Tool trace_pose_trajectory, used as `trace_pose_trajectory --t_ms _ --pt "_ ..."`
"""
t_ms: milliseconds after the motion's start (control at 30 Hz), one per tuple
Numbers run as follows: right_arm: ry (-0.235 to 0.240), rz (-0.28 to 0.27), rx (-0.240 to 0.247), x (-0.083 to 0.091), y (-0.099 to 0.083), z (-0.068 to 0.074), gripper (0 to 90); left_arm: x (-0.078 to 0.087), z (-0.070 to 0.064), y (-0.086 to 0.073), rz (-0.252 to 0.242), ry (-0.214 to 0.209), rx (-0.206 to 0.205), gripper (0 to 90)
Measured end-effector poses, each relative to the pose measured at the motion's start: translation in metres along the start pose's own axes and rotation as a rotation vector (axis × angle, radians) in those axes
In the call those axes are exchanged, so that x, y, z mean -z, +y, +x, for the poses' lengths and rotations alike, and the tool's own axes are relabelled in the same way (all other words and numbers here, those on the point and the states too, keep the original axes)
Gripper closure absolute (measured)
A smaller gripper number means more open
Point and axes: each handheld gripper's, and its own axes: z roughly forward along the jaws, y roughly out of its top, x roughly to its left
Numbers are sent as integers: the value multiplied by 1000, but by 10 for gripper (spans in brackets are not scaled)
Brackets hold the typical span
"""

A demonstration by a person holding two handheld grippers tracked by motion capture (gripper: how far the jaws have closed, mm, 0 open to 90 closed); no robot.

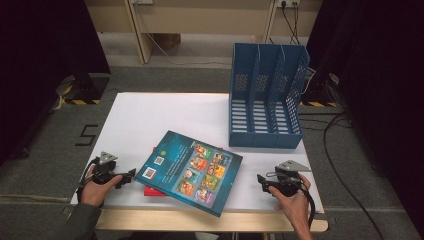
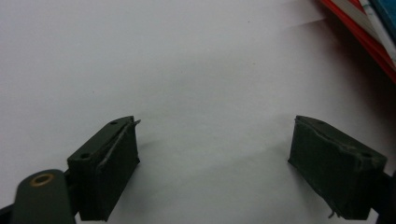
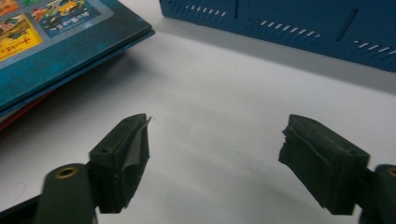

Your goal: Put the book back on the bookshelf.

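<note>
White counter [image 1: 150,120], set on grey carpet between dark curtains, carries everything we note. At its far right stands a blue file rack [image 1: 267,95], upright, three slots open to the top, perforated walls. Near the front edge, roughly centred, lies a teal book [image 1: 192,171], back cover up (grid of small coloured pictures, two code squares at its left side), turned at an angle so that one corner overhangs the front edge. Under it we see a red book [image 1: 150,191], mostly covered, showing at the front left.

Left gripper [image 1: 131,175] is held low at the front left of the counter, tips just beside the left edge of the teal book, not touching it. In the left gripper view the jaws stand wide apart over bare white surface, with nothing between them; the red book's edge shows at upper right.

Right gripper [image 1: 260,181] sits at the front right, near the teal book's right side but apart from it. In the right gripper view its jaws are likewise spread, empty, with the teal book at upper left and the rack's base across the top.
</note>
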Motion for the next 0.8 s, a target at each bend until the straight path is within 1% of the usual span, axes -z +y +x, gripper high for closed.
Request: trace_pose_trajectory --t_ms 67,133,200,300,333,367,433,500,533,633,667,700,767,800 --pt "3 -4 2 0 0 3 261 2 3 2 -18 13 17 148" --pt "11 -10 5 0 1 6 261 3 5 2 -29 14 29 148" --pt "19 -16 20 0 1 10 261 4 5 2 -34 5 39 148" --pt "34 -21 26 0 2 15 264 7 3 5 -49 -10 36 148" --pt "37 -23 26 0 3 17 267 9 1 6 -49 -12 27 148" --pt "40 -29 26 0 3 19 267 10 -1 7 -57 -19 26 149" --pt "59 -34 20 0 3 22 267 12 -4 9 -61 -28 15 148" --pt "62 -36 44 0 3 27 279 13 -8 10 -61 -35 8 148" --pt "61 -38 50 0 3 31 280 14 -10 11 -63 -45 4 148" --pt "82 -48 61 2 5 39 280 17 -17 13 -60 -67 -23 148" --pt "89 -49 62 2 5 41 279 17 -20 14 -62 -65 -30 148" --pt "101 -52 68 2 5 43 279 18 -22 14 -62 -53 -43 168" --pt "127 -55 58 3 5 46 279 20 -24 14 -57 -38 -65 176" --pt "141 -58 48 3 4 47 279 20 -25 14 -57 -35 -64 184"
